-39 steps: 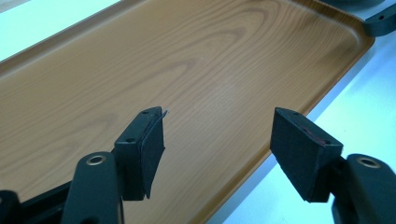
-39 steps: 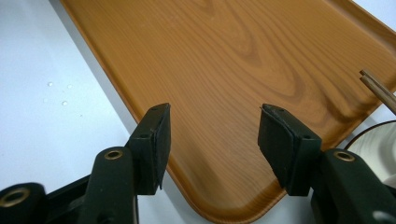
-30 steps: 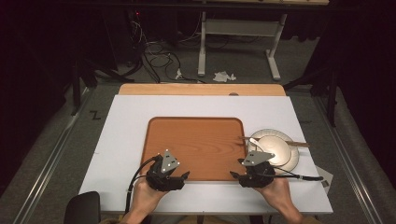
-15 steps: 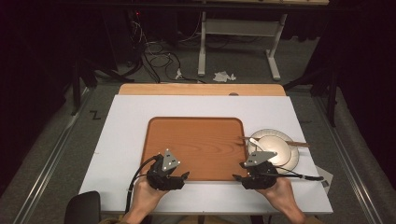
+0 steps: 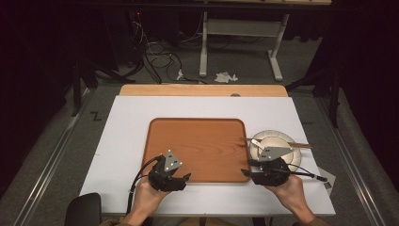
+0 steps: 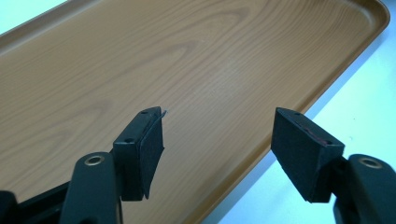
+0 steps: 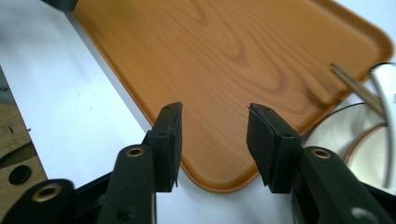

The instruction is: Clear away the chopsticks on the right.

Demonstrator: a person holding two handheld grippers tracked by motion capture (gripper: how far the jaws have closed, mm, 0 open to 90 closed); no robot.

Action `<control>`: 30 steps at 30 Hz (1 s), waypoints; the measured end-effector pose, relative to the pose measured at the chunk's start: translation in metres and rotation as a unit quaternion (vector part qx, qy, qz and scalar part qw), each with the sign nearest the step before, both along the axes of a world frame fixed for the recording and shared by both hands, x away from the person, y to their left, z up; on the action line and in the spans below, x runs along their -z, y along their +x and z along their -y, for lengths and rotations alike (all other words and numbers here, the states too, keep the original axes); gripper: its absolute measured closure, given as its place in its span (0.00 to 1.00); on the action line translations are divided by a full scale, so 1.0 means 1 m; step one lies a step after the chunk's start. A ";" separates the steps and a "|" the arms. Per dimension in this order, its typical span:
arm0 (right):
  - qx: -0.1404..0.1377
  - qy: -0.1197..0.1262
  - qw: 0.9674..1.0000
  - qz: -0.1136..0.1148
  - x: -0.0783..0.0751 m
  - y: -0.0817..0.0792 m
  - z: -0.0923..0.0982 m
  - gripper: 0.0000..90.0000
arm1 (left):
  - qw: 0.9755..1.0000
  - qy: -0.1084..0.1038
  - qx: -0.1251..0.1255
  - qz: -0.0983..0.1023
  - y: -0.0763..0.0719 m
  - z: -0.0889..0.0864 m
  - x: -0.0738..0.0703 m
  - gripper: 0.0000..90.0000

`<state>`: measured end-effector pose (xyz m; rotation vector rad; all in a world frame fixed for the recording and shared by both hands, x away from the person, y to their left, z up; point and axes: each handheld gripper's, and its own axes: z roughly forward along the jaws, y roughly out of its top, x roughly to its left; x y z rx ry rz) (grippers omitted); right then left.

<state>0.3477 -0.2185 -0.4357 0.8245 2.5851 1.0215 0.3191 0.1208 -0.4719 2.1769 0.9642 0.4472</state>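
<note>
on white table [image 5: 122,141]: tray [image 5: 197,148] long axis left-right; left claw [image 6: 217,149] wide, right claw [image 7: 212,144] closing, both empty.

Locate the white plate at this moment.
In the high view the plate sits on the white table, touching the wooden tray's right edge, just beyond the right tongs.

A white bench [image 5: 122,141] is standing on a grey floor [image 5: 56,141], with a wooden strip [image 5: 202,90] running along its far edge. On its right side a pale plate [image 5: 282,141] is sitting, with chopsticks [image 5: 301,144] and a spoon [image 5: 256,142] lying across it. Beyond the bench, black cables [image 5: 160,56] are trailing over the floor and crumpled paper [image 5: 226,76] is lying beside a white frame [image 5: 240,28].
</note>
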 end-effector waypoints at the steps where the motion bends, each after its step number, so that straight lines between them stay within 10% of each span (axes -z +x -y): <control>1: 0.000 0.000 1.000 0.000 0.000 0.000 0.000 0.66 | 1.000 0.000 0.000 0.002 -0.001 0.000 0.000 0.38; 20: 0.055 0.023 0.998 0.036 -0.038 0.018 0.066 0.71 | 1.000 0.005 -0.003 -0.013 0.005 0.000 0.006 0.38; 30: 0.144 0.000 0.989 0.040 -0.041 0.054 0.116 0.73 | 1.000 0.006 -0.010 -0.015 0.003 -0.004 0.006 0.37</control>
